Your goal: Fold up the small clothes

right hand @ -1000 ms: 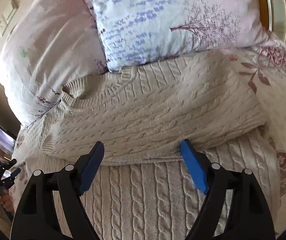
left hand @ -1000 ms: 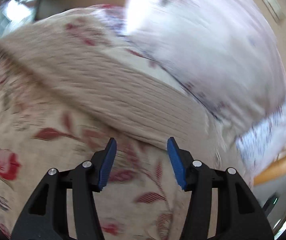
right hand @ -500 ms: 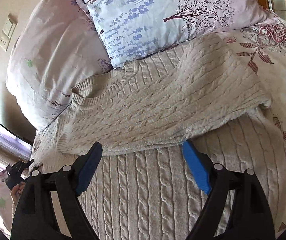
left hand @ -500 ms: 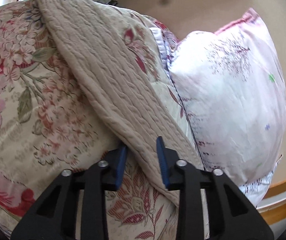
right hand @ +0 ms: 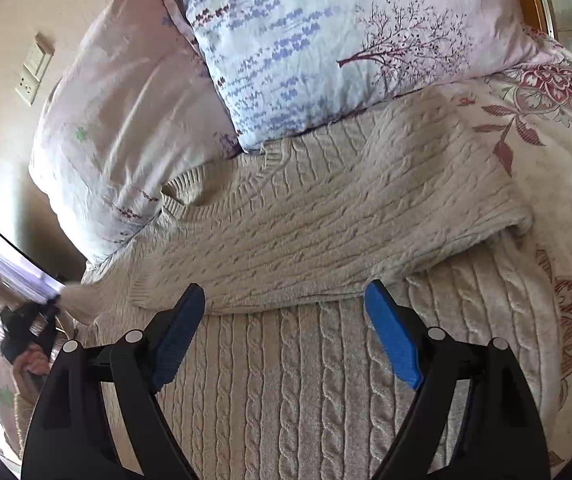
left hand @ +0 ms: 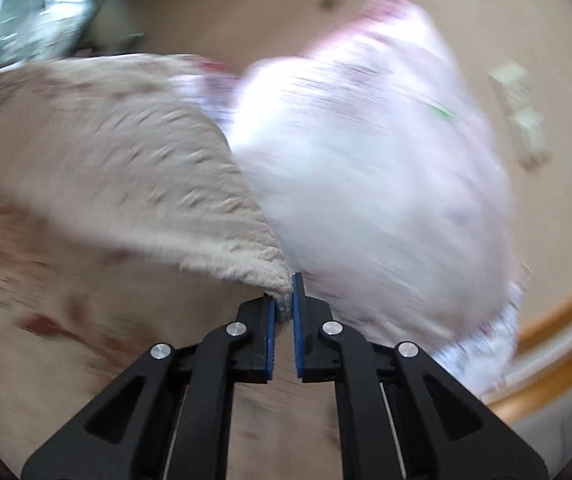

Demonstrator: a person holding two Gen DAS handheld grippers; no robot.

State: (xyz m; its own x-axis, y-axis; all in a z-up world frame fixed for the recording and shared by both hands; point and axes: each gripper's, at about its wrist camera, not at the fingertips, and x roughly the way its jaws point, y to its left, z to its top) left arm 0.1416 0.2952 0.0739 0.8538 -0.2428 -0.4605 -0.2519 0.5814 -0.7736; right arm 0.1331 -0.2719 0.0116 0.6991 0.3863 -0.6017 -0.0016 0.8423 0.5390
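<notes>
A cream cable-knit sweater [right hand: 326,232] lies on the floral bedspread, its right sleeve folded across the chest and its collar toward the pillows. My right gripper [right hand: 286,308] is open and empty above the sweater's body, just below the folded sleeve. My left gripper [left hand: 283,304] is shut on the sweater's left sleeve [left hand: 145,176] at its end and holds it lifted off the bed. The left wrist view is motion-blurred. The left gripper also shows in the right wrist view [right hand: 45,308] at the far left, pinching the sleeve end.
Two pillows [right hand: 346,48] lean at the head of the bed, touching the sweater's collar; one shows in the left wrist view [left hand: 366,168]. The floral bedspread [right hand: 566,160] extends right. A wall with a switch plate [right hand: 33,68] and a wooden bed frame [left hand: 558,320] are behind.
My left gripper closed on the sleeve end and lifted it, swinging toward the pillow. My right gripper stayed open and drew slightly back over the sweater's body.
</notes>
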